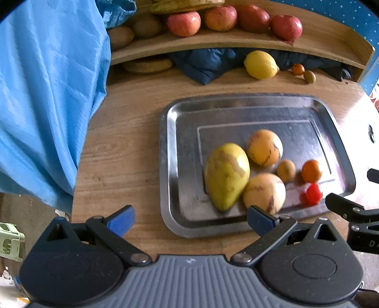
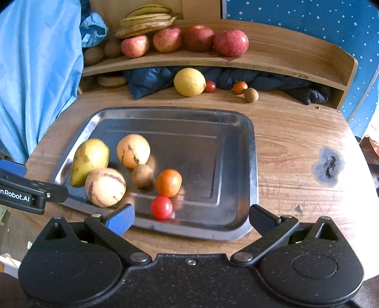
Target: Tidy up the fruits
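Note:
A steel tray (image 1: 236,111) (image 2: 189,147) lies on the wooden table. On its near part sit a yellow-green mango (image 1: 226,175) (image 2: 90,161), two striped yellow melons (image 1: 264,147) (image 2: 105,187), a small brown kiwi (image 1: 286,170) (image 2: 142,175), an orange tomato (image 1: 311,171) (image 2: 168,182) and a red cherry tomato (image 1: 312,194) (image 2: 161,206). My left gripper (image 1: 190,220) hovers open at the tray's near left corner, holding nothing. My right gripper (image 2: 191,219) is open over the tray's near edge, just short of the red tomato, also holding nothing.
A lemon (image 2: 189,81), small tomatoes (image 2: 239,87) and a brown fruit (image 2: 251,94) lie behind the tray. The wooden shelf (image 2: 272,61) carries apples (image 2: 231,42), kiwis and bananas (image 2: 146,21). Blue fabric (image 1: 47,94) hangs at left; a dark burn mark (image 2: 329,165) is at right.

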